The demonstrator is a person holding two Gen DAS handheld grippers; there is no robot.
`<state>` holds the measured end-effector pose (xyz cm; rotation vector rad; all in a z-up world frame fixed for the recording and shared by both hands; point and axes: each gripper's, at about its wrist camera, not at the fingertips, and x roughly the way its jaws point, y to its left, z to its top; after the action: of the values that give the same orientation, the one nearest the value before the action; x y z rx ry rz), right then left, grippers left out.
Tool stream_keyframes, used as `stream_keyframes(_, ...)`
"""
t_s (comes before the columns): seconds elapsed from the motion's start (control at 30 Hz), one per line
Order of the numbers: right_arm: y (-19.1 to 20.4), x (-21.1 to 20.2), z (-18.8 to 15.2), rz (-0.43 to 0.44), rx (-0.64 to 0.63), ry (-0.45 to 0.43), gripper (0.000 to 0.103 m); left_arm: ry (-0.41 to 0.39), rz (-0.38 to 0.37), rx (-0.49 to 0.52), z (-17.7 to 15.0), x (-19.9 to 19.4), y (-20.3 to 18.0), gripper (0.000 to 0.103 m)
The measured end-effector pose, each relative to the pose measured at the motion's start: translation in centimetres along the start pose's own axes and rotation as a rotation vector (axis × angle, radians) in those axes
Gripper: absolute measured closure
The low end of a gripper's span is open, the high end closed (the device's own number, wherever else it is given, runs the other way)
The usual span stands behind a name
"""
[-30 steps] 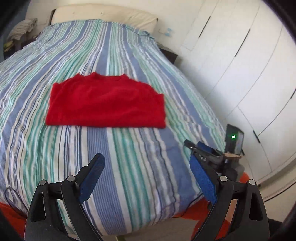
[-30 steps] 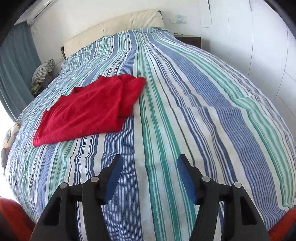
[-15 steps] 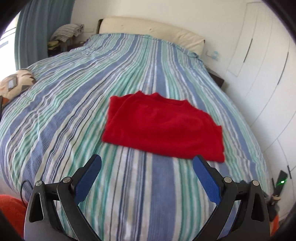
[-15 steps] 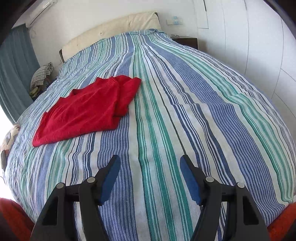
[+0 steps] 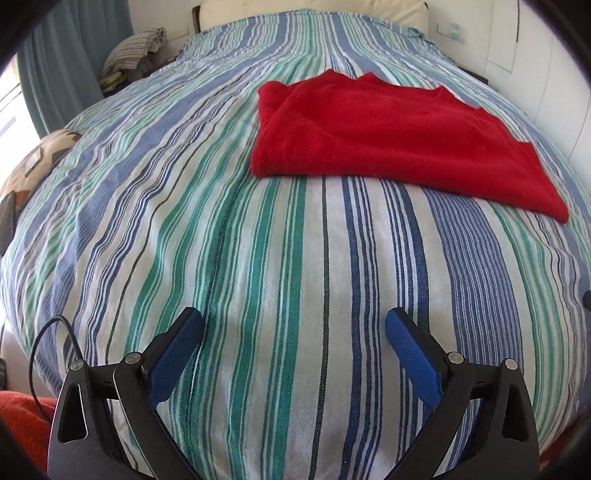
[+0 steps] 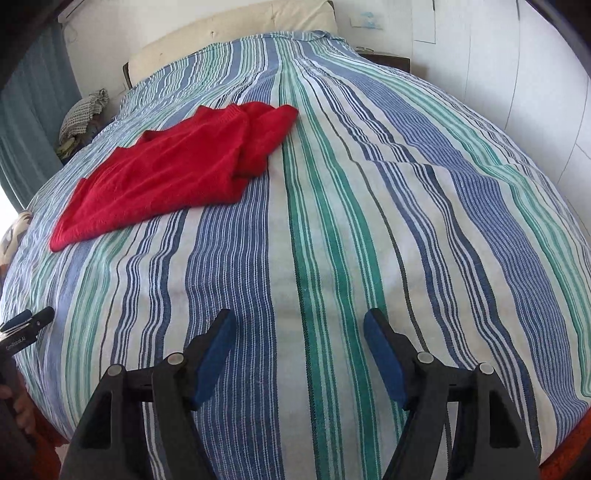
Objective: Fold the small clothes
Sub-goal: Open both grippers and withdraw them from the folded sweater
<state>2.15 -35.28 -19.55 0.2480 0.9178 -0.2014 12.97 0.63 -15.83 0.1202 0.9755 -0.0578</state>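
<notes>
The red sweater (image 5: 391, 136) lay folded flat on the striped bedspread (image 5: 258, 258), ahead of both your tools and touching neither. From your left gripper (image 5: 293, 328) it sat ahead and to the right, well apart from the blue pads (image 5: 173, 354). From your right gripper (image 6: 297, 332) the same sweater (image 6: 173, 170) sat ahead and to the left, with one folded part bunched at its far right end.

Your left gripper had its two fingers spread wide, with only bedspread between them. Your right gripper was the same: fingers wide apart, nothing held, above the blue and green stripes (image 6: 332, 258). The tip of your left tool (image 6: 26, 321) showed at the left edge of the right camera, near the side of the bed.

Farther ahead, a cream headboard (image 6: 229, 33) closed the far end of the bed. To the far left of it, a checked cloth bundle (image 6: 83, 114) lay beside a blue-grey curtain (image 6: 26, 122). On the right of your right gripper stood a white wardrobe (image 6: 524, 74). A patterned cushion (image 5: 40, 158) lay at the left edge of the bed, and a thin black cable (image 5: 48, 339) curved near your left gripper.
</notes>
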Motion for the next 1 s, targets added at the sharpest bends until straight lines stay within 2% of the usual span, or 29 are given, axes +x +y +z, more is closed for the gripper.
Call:
stream_keyframes(0.17,0.7,0.4,-0.5,-0.004,-0.033,-0.004,0.018,0.005,0.024,0.022,-0.1,0.4,-0.5,0.001)
stream_keyframes(0.57,1.4,1.0,-1.0,-0.023,-0.067,-0.012,0.01,0.014,0.022,0.022,-0.2,0.9,-0.5,0.0)
stream_keyframes(1.0,1.7,1.4,-1.2,-0.025,-0.083,-0.022,0.005,0.014,0.023,0.022,-0.2,0.9,-0.5,0.0)
